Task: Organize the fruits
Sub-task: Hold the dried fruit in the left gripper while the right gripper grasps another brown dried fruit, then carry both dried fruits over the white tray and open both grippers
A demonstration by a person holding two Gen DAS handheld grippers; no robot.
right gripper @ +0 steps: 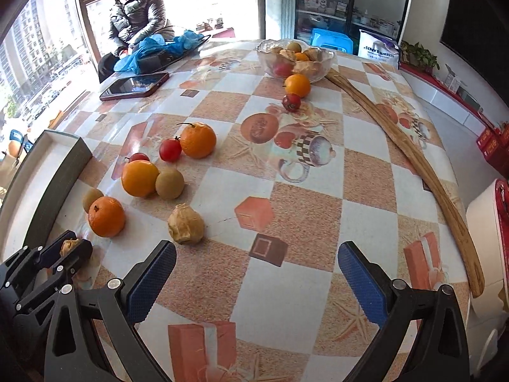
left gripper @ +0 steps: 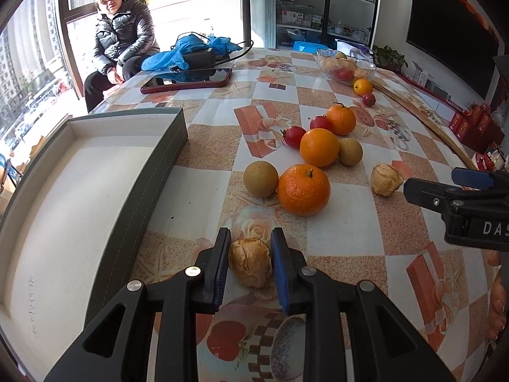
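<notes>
Left wrist view: the left tongs tilt steeply down, blue ribbed pads pinching a wrinkled, papery tan fruit near the counter's near edge. Just left sits a grey box with a pale matte floor. Ahead, a dimpled orange touches a smooth round brown fruit.

Right wrist view: the right tongs hang spread wide over glossy checkered cloth, nothing between them. A second husked fruit lies ahead; a glass bowl stands near the far edge.
</notes>
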